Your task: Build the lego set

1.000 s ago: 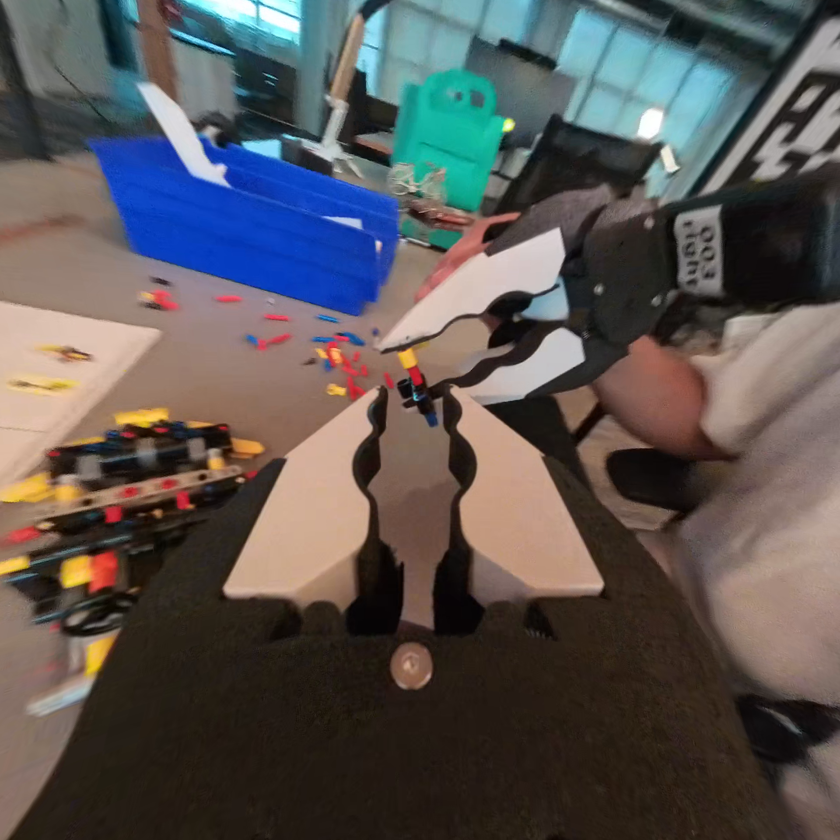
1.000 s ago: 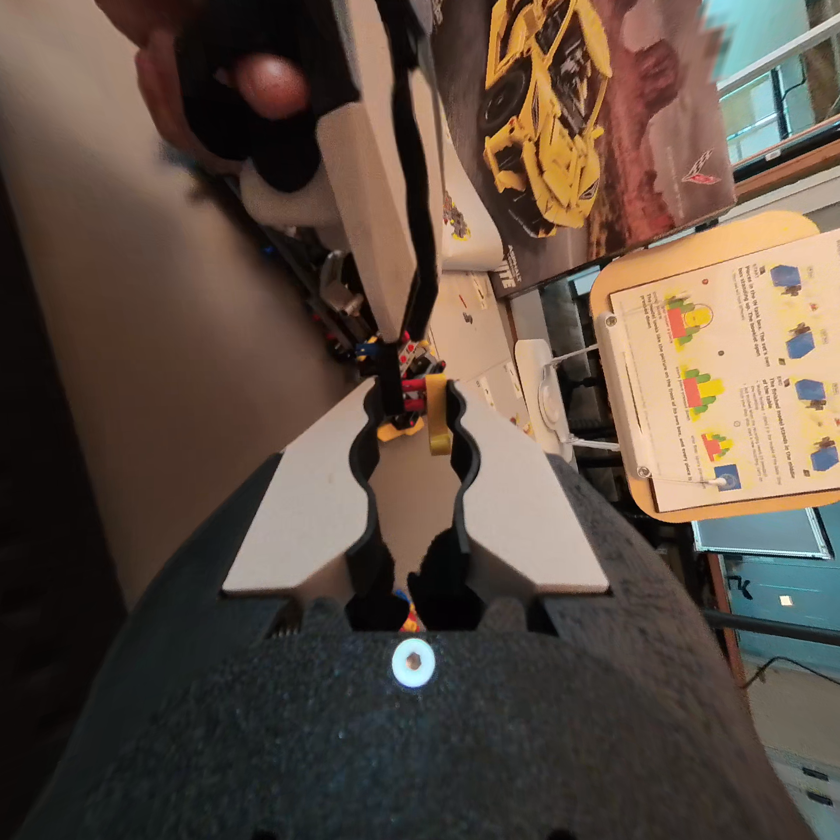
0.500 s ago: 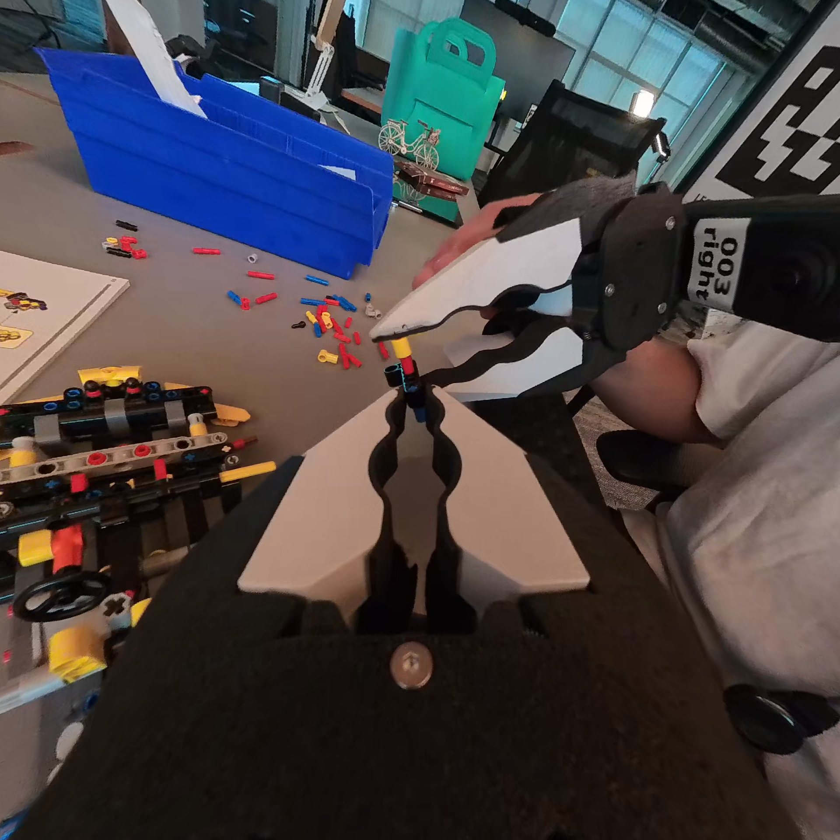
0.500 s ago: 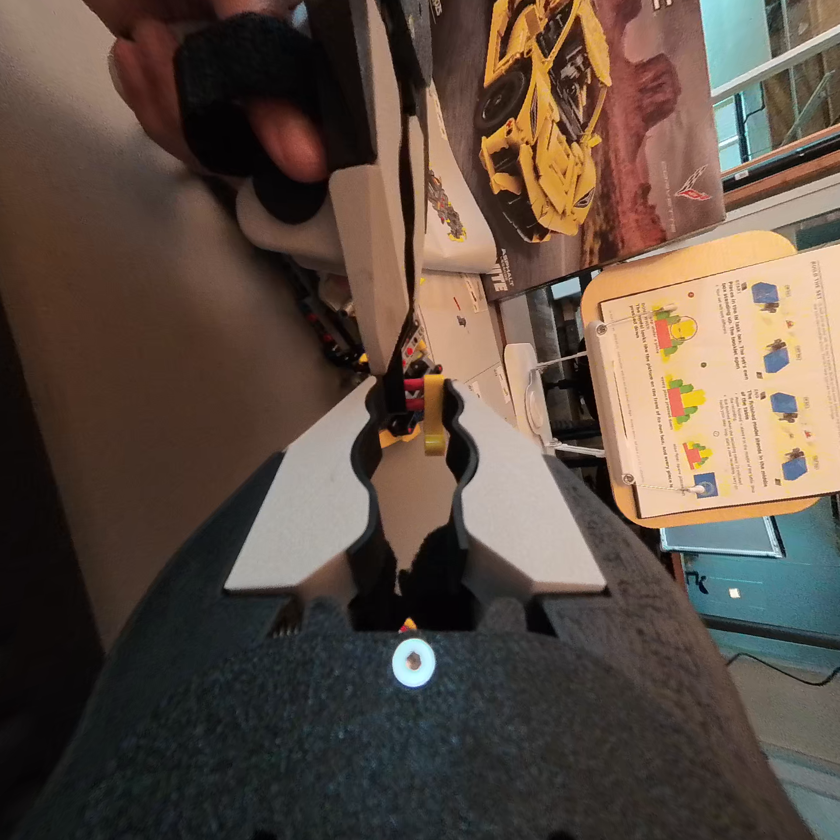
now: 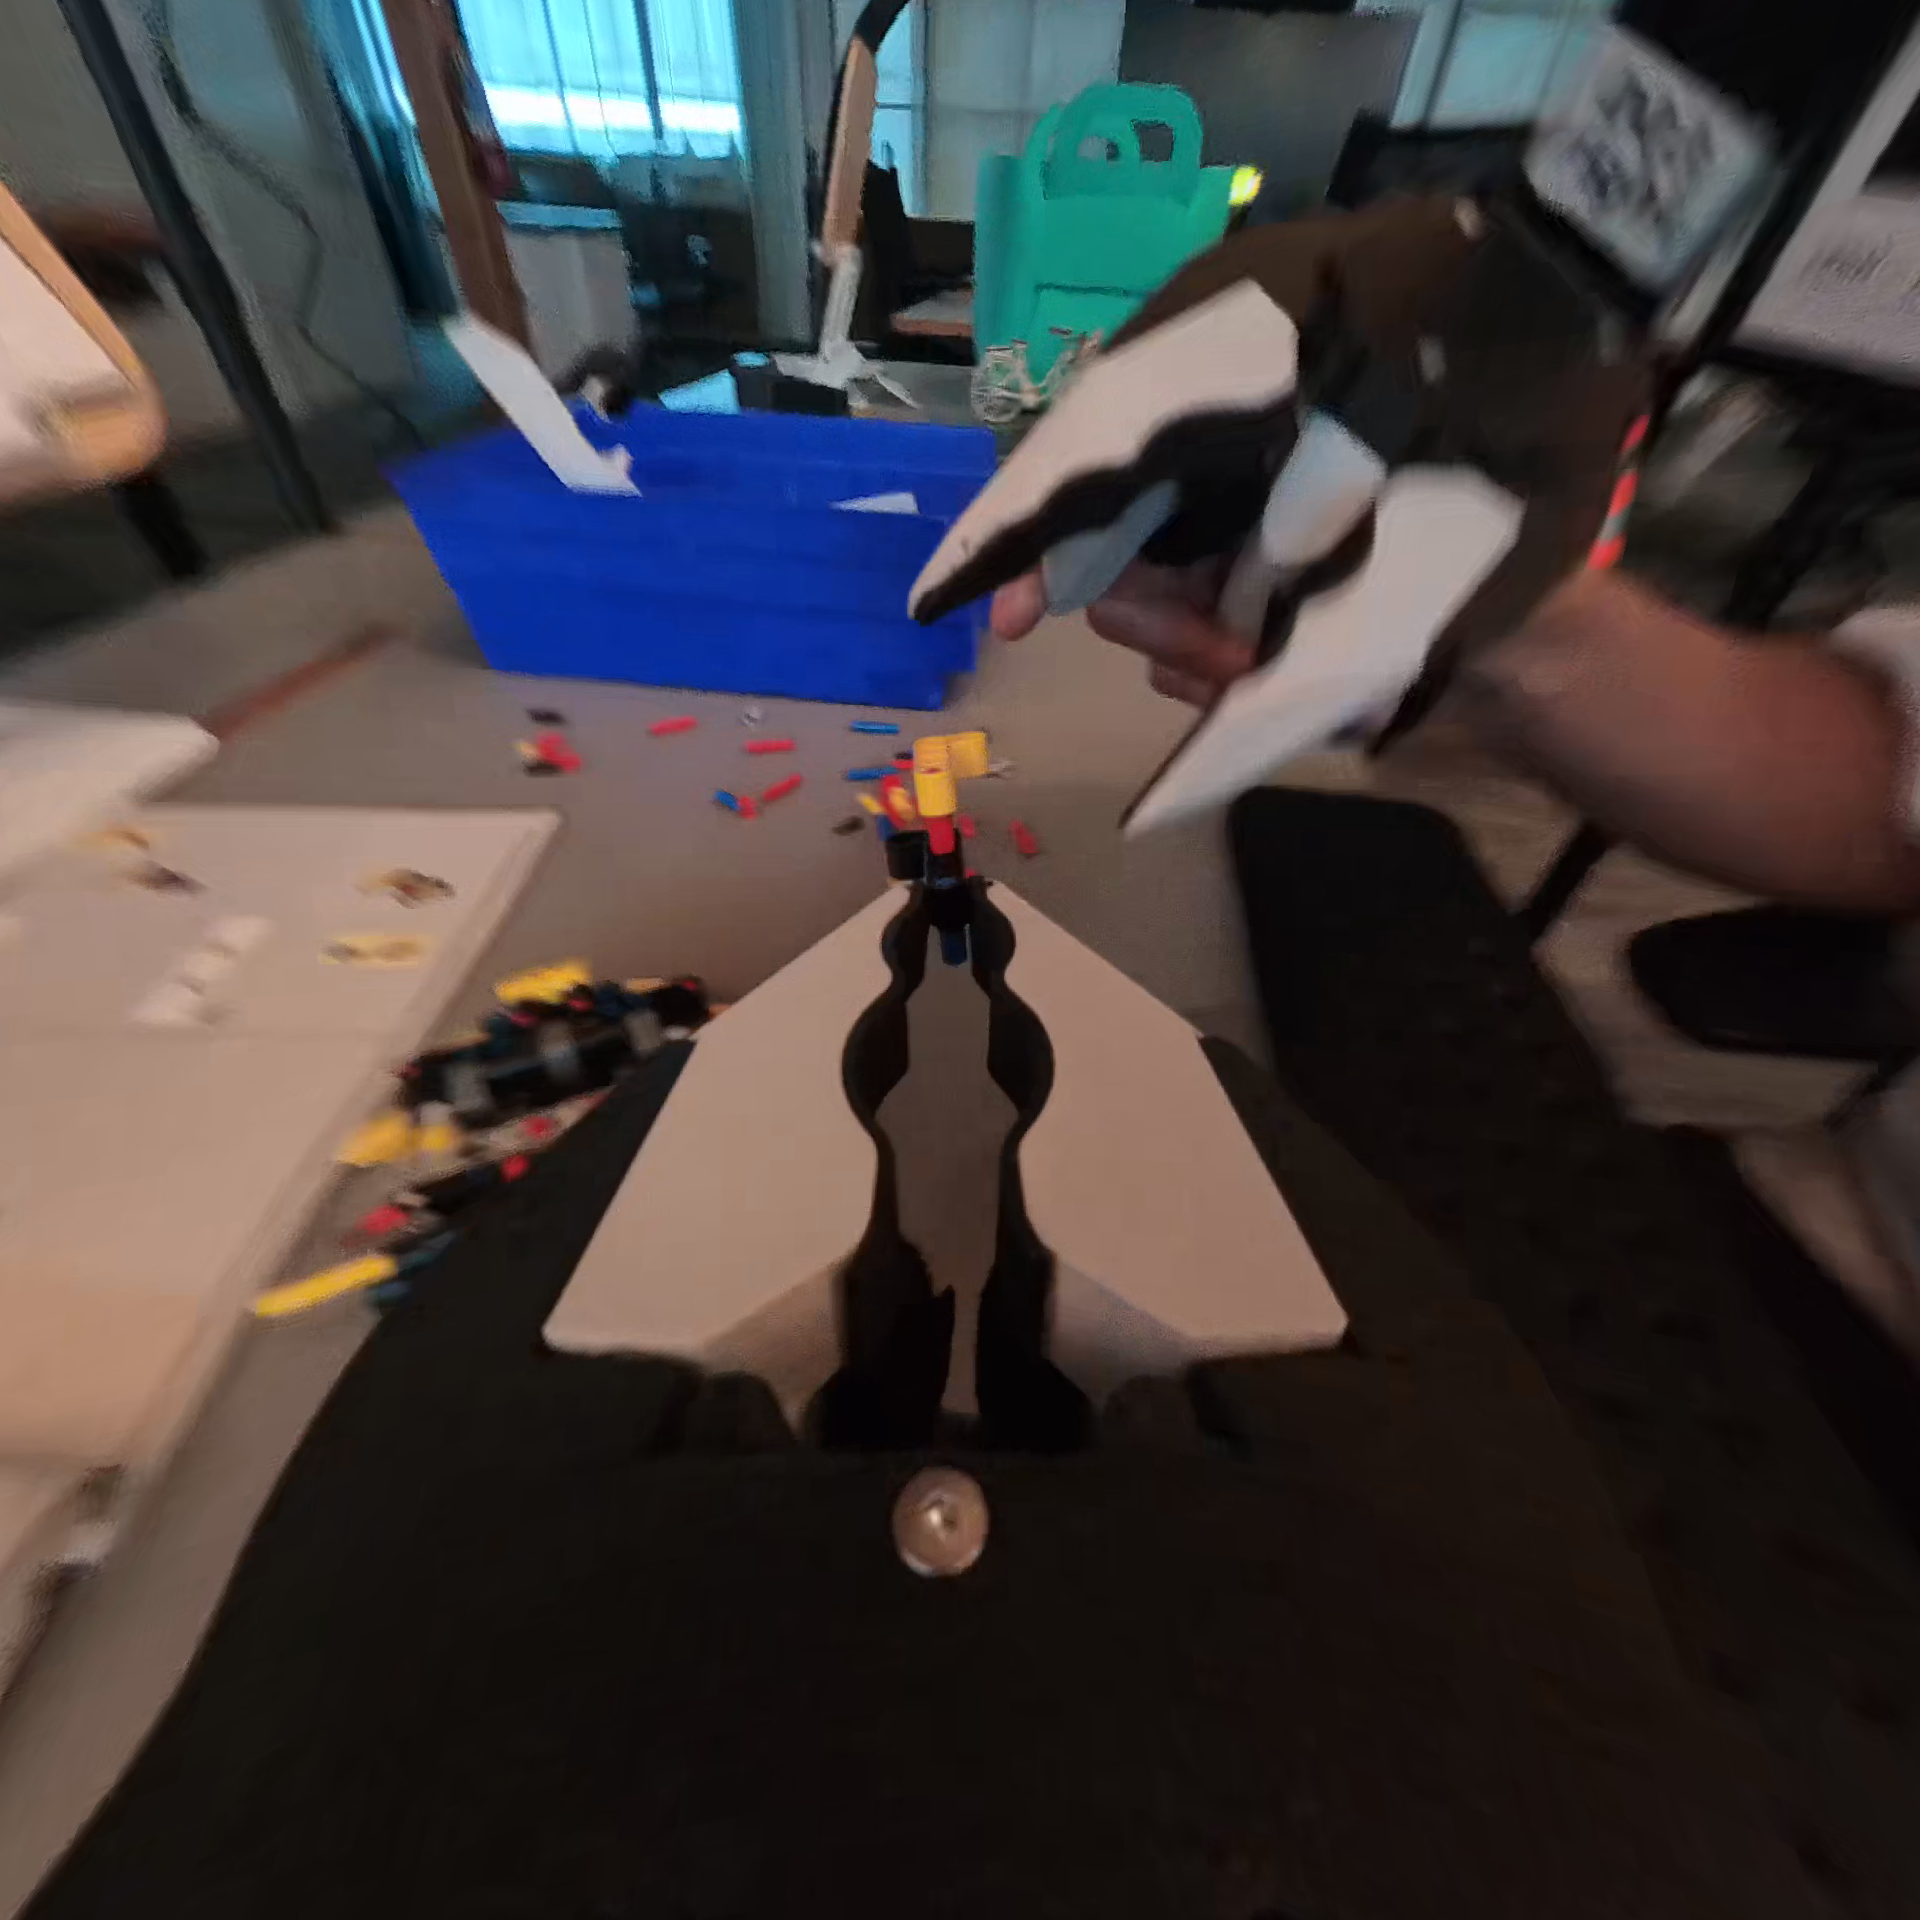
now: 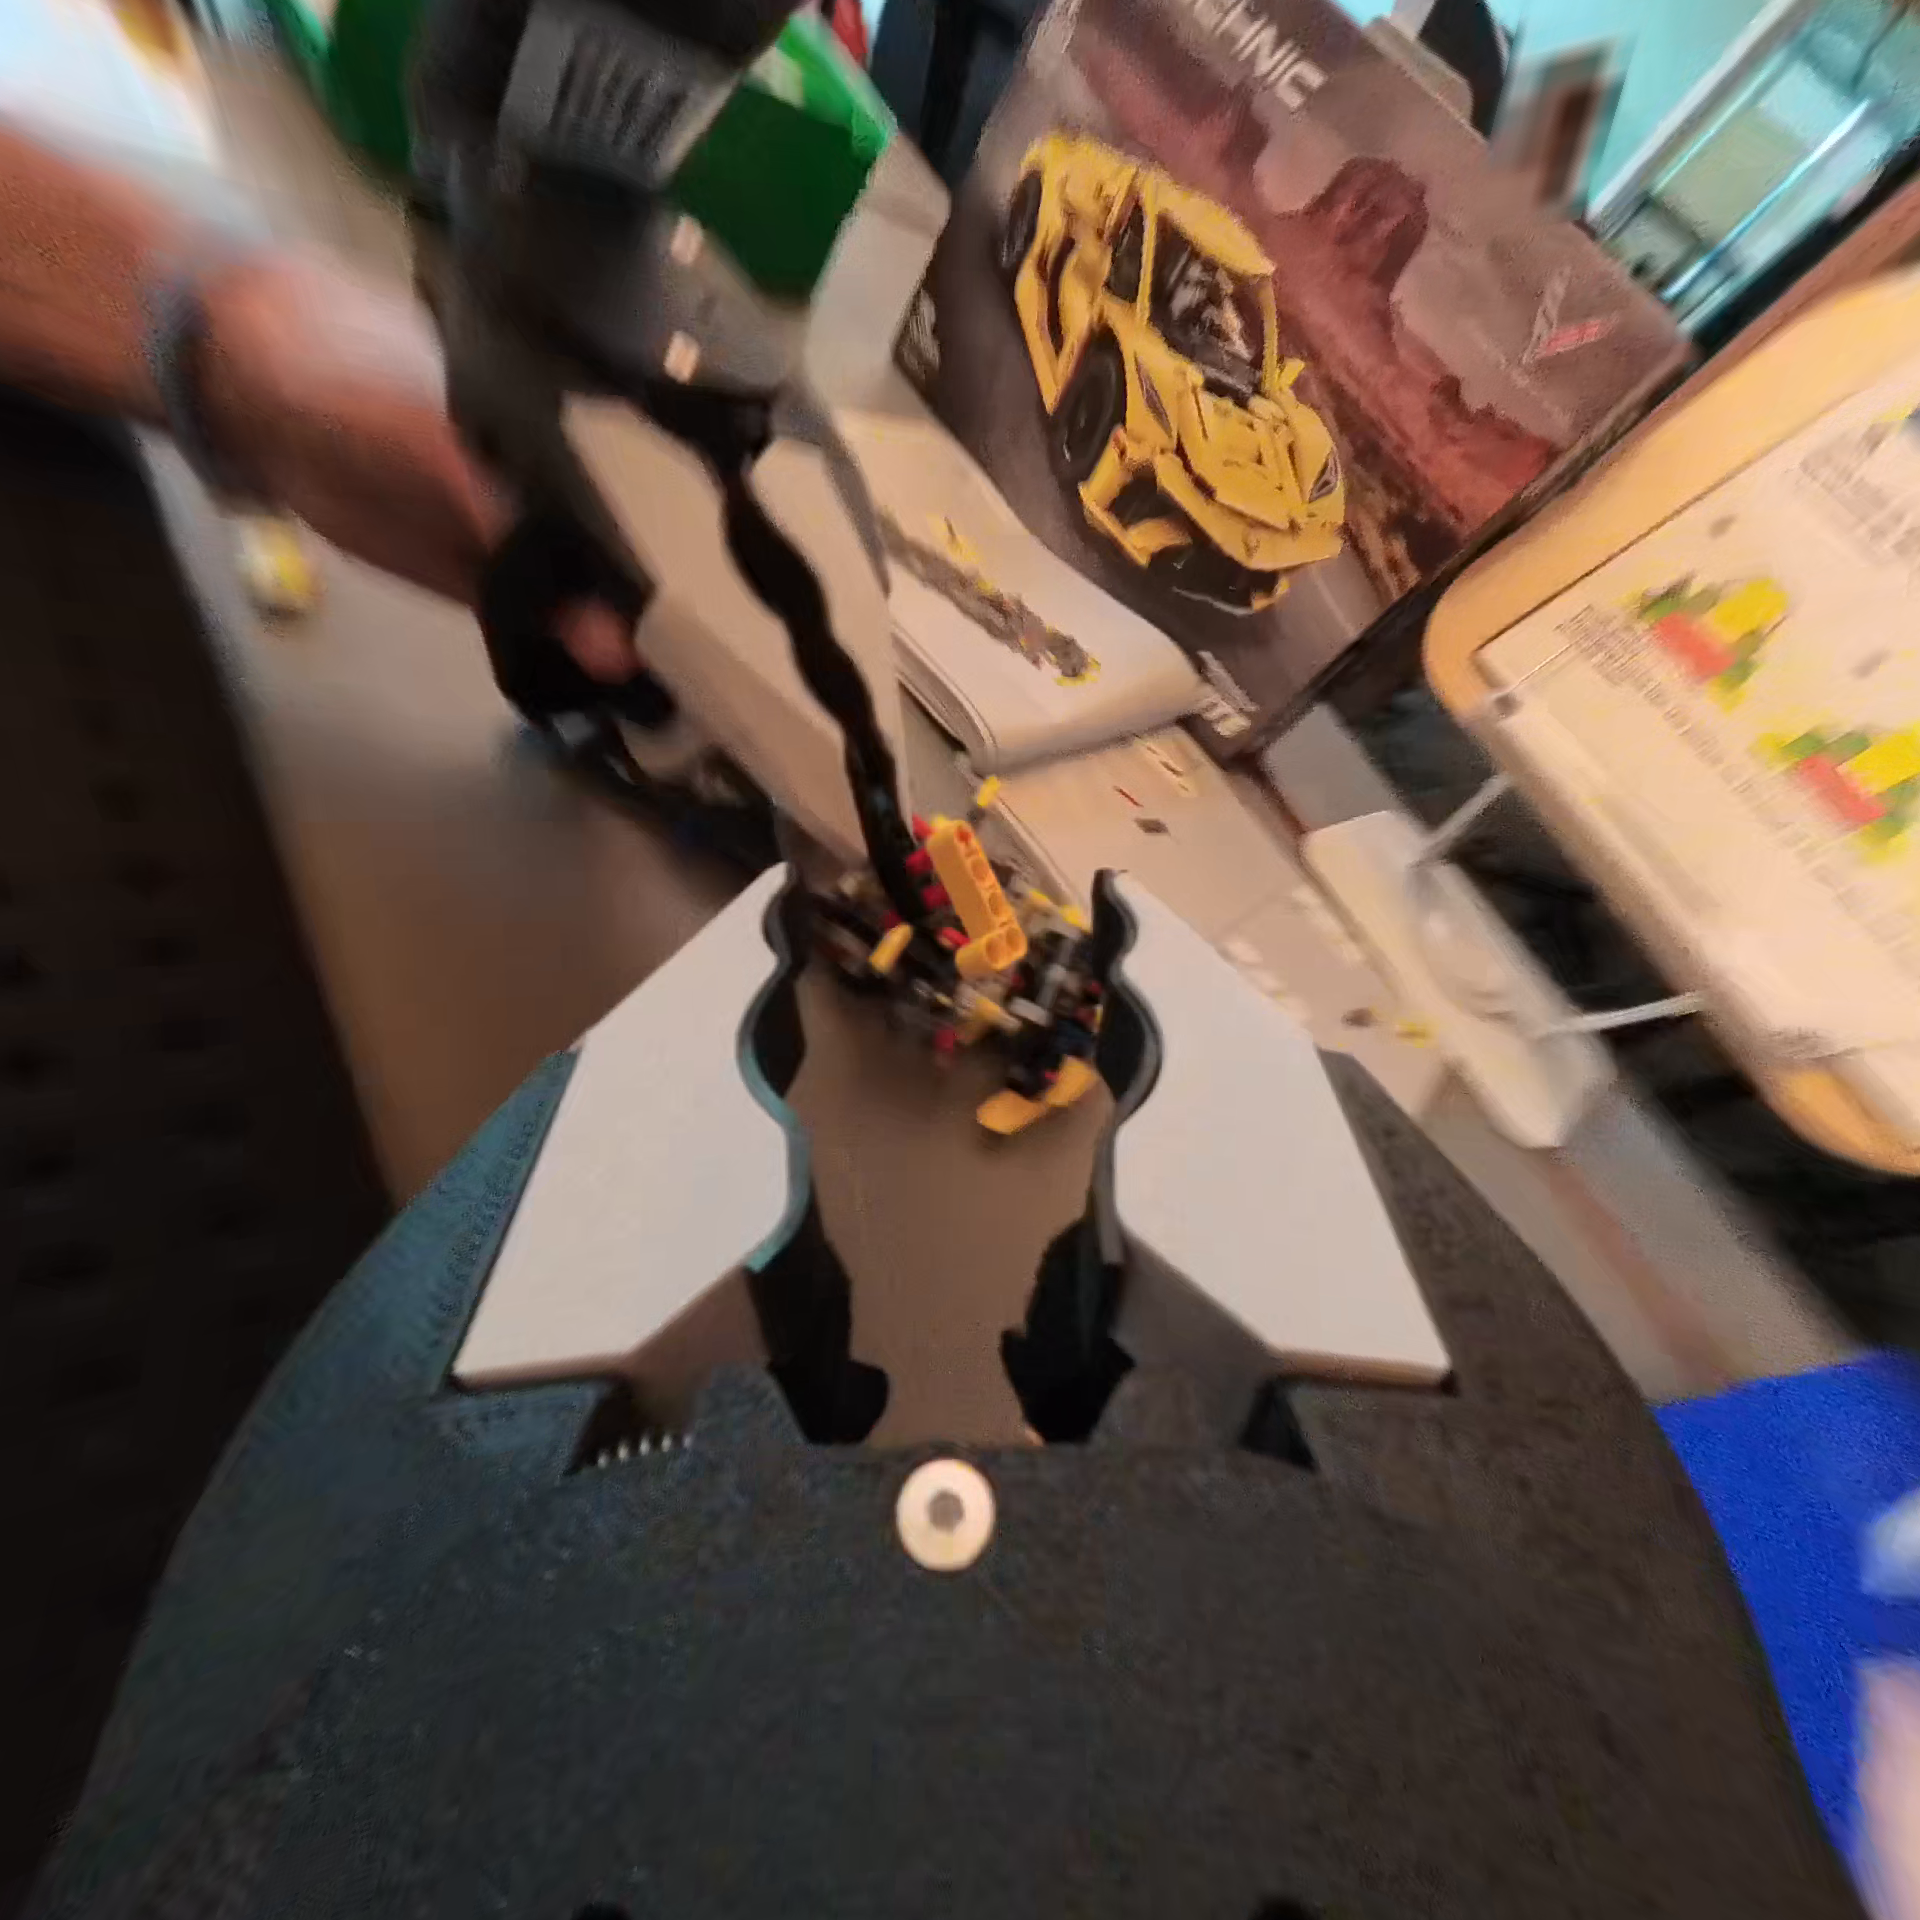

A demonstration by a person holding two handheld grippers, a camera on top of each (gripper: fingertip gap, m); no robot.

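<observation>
My left gripper [image 5: 943, 902] is shut on a small lego sub-assembly [image 5: 938, 821] of black, red and blue pins with a yellow beam on top, held above the table. My right gripper [image 6: 945, 883] is open and empty. In the left wrist view it [image 5: 1029, 717] hangs up and to the right of the sub-assembly, apart from it. In the right wrist view the left gripper [image 6: 896, 883] comes in from the upper left with the yellow beam [image 6: 977, 904] at its tip. The partly built black and yellow chassis [image 5: 540, 1060] lies on the table at the left.
Loose red, blue and yellow pins [image 5: 769, 769] lie scattered before a blue bin [image 5: 717, 561]. An open instruction booklet [image 5: 260, 935] lies at the left. The set's box with a yellow car [image 6: 1247, 364] and a wooden board with a sheet [image 6: 1714, 707] stand behind. Less than 4 cm separates the two grippers' tips.
My right gripper has opened, let go of the yellow beam and pulled away up and to the right. My left gripper keeps the sub-assembly. Both views are blurred by motion.
</observation>
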